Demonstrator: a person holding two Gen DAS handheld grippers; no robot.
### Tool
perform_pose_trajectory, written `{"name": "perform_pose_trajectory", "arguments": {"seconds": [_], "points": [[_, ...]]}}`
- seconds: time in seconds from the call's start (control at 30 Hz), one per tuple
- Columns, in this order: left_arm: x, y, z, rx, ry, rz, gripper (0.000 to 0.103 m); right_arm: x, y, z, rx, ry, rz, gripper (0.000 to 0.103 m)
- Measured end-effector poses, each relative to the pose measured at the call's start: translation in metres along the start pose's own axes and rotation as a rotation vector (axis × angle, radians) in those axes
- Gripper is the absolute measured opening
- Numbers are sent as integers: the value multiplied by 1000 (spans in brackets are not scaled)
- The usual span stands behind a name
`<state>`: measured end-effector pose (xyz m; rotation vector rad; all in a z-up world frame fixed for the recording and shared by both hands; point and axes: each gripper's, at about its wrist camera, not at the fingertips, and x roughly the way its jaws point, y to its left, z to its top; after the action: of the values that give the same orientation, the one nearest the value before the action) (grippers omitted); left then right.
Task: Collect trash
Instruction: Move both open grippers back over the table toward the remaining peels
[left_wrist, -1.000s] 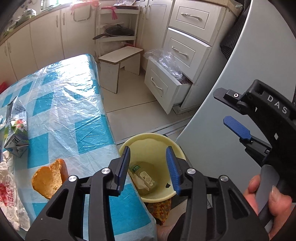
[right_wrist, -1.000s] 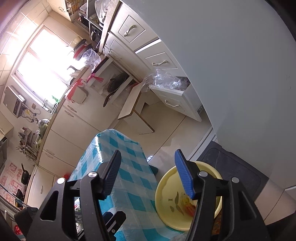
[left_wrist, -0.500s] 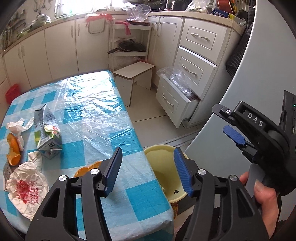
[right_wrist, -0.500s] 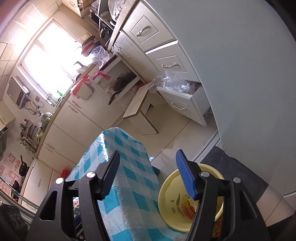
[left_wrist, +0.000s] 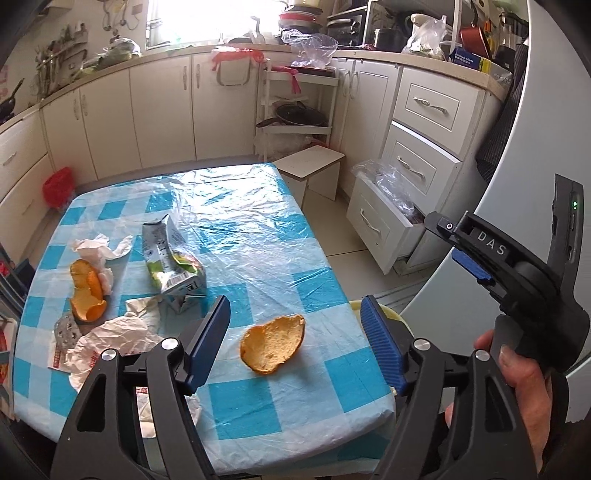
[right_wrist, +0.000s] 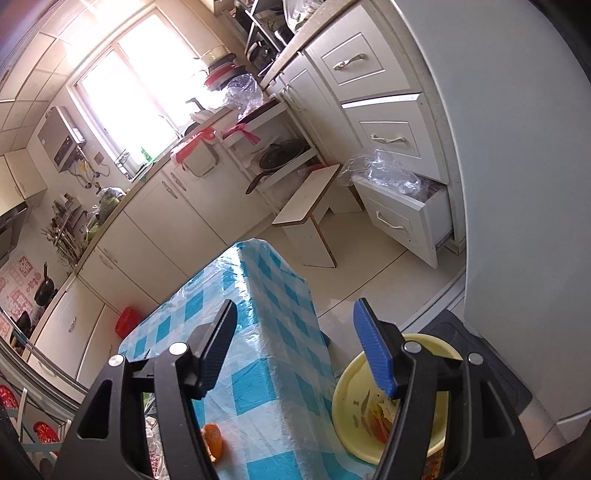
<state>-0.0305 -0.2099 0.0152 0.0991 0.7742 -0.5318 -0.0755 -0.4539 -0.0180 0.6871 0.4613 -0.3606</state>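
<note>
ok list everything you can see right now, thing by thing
table: 1, blue-white checked cloth under clear plastic, centre
orange peel: 2, orange, one near front edge, one at left
crushed carton: 1, green-silver, mid table
crumpled paper: several, white, left side
bin: 1, yellow, floor beside table, scraps inside
stool: 1, white, beyond table
open drawer: 1, white, lowest, plastic inside
left gripper: black, blue pads, jaws opening, nothing between
right gripper: same, open, empty
hand: 1, holding right gripper
</note>
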Motion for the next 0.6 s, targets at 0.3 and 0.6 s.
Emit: {"name": "perform_pose_trajectory", "arguments": {"seconds": [0.3, 0.6], "points": [[-15, 38, -5, -50, -11, 44, 71, 12, 38, -11, -103, 32, 43, 65], [-24, 64, -10, -90, -19, 75, 73, 24, 70, -25, -172, 82, 75, 65]]}}
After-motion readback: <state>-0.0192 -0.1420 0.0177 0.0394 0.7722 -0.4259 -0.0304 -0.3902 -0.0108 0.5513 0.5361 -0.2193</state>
